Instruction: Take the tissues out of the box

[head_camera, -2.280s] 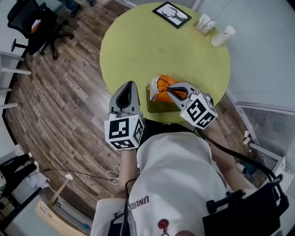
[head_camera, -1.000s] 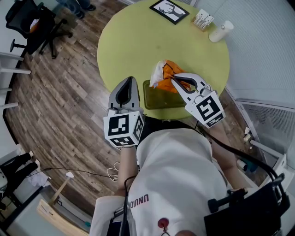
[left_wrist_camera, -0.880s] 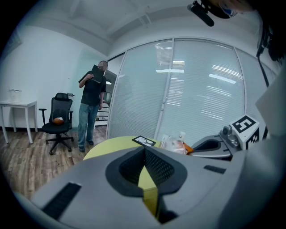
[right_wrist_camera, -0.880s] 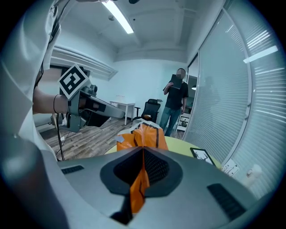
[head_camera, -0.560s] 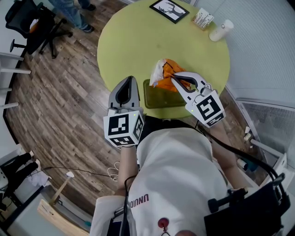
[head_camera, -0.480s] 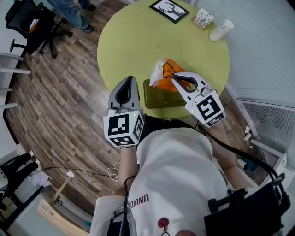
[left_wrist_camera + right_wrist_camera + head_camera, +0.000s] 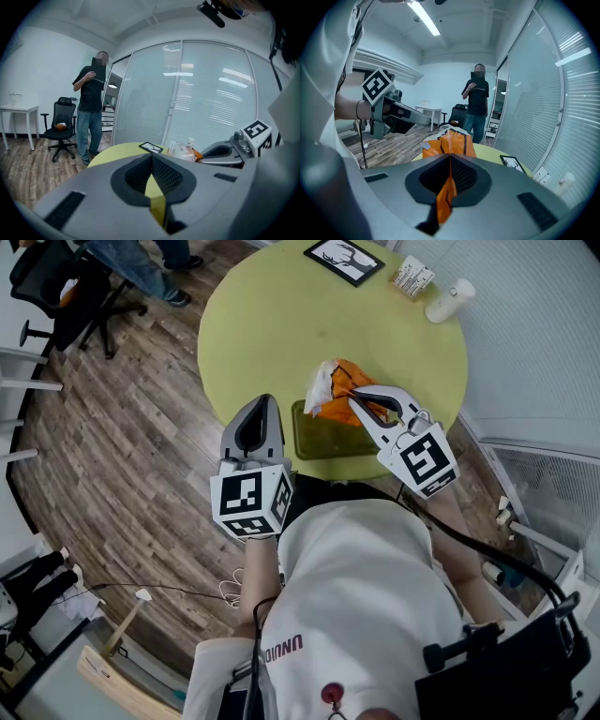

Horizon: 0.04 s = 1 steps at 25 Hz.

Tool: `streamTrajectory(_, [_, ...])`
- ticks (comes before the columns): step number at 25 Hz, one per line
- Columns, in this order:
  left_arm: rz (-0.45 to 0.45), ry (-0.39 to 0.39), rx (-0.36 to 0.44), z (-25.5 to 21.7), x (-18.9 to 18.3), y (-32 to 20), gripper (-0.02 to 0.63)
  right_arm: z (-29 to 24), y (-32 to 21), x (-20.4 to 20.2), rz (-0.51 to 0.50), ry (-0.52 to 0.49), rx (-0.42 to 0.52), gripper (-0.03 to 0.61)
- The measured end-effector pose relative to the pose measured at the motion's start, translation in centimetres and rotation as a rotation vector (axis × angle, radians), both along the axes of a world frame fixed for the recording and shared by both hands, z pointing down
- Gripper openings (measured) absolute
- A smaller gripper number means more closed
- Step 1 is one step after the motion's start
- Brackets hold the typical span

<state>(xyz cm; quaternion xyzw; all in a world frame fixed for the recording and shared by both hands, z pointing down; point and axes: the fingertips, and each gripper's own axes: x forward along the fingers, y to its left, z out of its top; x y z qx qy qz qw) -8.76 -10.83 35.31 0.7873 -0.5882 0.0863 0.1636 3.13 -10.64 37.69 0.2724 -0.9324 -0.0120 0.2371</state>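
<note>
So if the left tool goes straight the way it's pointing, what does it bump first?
Probably the yellow-green table: the left tool points at its near edge, nothing in between. If it rides high enough to clear the top, the framed deer picture comes next; height is hard to judge.

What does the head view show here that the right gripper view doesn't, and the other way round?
Head view only: the green box at the near edge of the table. Right gripper view only: the right gripper seen close, shut on a fold of the orange tissue pack, and the ceiling light. Both: that pack, the framed picture, the left gripper.
</note>
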Motion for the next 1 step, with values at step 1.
streamTrajectory(1, [0.0,0.0,0.0,-0.01,-0.04,-0.02,0.014,-0.02,-0.03,-0.04,0.0,0.0,0.0,0.02])
